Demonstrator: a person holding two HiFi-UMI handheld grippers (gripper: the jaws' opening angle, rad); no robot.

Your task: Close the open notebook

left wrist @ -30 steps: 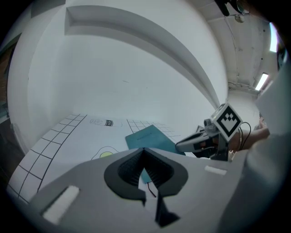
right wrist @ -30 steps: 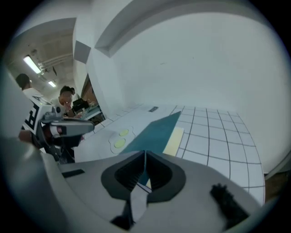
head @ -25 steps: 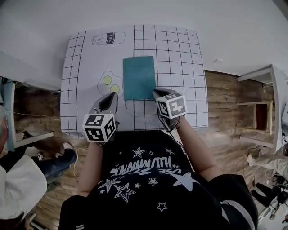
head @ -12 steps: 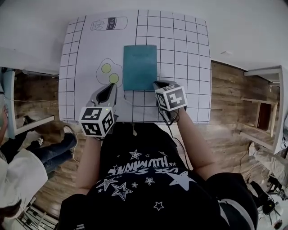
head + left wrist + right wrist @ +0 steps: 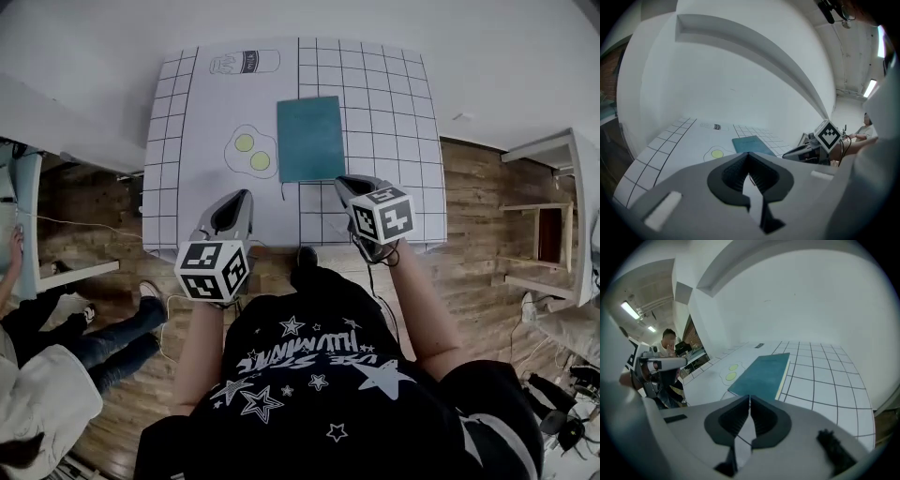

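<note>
Down on the head view, the teal notebook (image 5: pixel 310 139) lay closed and flat on the white gridded worktop (image 5: pixel 394 103), just right of the fried-egg drawing (image 5: pixel 249 152) and below the milk-bottle drawing (image 5: pixel 244 62). The left tool (image 5: pixel 242 196) and the right tool (image 5: pixel 341 181) sat near the worktop's close edge, one to each side of the notebook's near end. A second before, both tips had reached the notebook's near edge, with the right one at its corner. Now both tools had drawn back toward the person and a strip of bare worktop showed between tips and cover. The notebook was closed in both frames.

From the left gripper view, the left tool (image 5: pixel 749 155) had its jaws together, tips meeting, with nothing between them. The notebook (image 5: pixel 751 145) lay ahead on the worktop, apart from the tips, with the egg drawing (image 5: pixel 716 153) to its left. The right tool's marker cube (image 5: pixel 828 133) showed at the right.

From the right gripper view, the right tool (image 5: pixel 750 399) was likewise closed and empty. The notebook (image 5: pixel 761 373) lay ahead of it, cover up, page edges facing right, clear of the jaws. The left tool (image 5: pixel 663 363) showed at the far left.
</note>
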